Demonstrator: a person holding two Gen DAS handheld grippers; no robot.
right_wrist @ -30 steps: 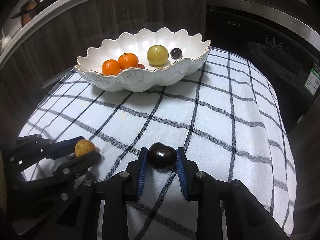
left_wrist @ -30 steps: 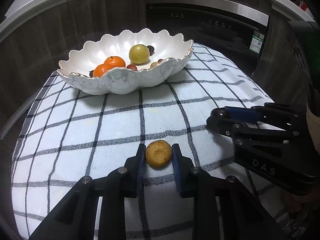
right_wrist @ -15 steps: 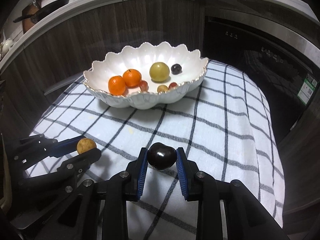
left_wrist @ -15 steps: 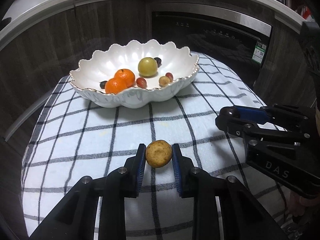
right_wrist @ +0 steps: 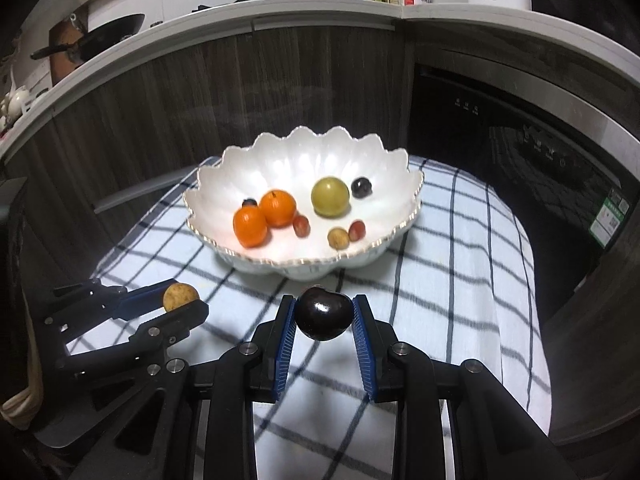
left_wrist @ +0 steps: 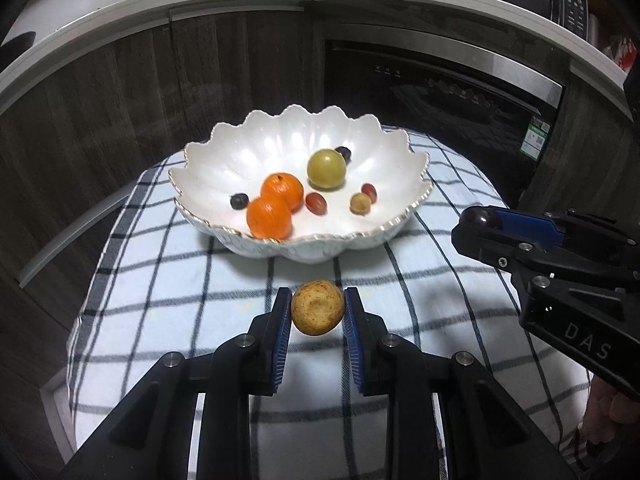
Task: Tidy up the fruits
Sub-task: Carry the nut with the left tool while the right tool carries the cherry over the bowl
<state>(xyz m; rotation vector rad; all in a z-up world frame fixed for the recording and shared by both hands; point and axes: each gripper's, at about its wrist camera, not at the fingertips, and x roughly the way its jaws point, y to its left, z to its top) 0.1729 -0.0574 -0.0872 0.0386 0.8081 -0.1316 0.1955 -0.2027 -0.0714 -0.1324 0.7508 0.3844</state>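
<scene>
- A tan fruit point(left_wrist: 317, 307) is clamped between the pads of the left gripper point(left_wrist: 316, 312), above the cloth point(left_wrist: 168, 280).
- A dark fruit point(right_wrist: 323, 312), possibly a plum, is pinched in the right gripper point(right_wrist: 324, 316).
- The step in hand appears to be the carry to the bowl point(right_wrist: 224, 168).
- Next, each fruit must be brought over the rim and released onto bare bowl floor, clear of the oranges point(left_wrist: 276, 204).

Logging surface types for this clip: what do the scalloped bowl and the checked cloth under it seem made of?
Scalloped bowl: looks like glazed ceramic or porcelain, glossy white with bright highlights and a thin metallic-looking rim line.
Checked cloth: seems a woven textile, matte, white with dark grid lines, draping and rippling over the edges.
</scene>
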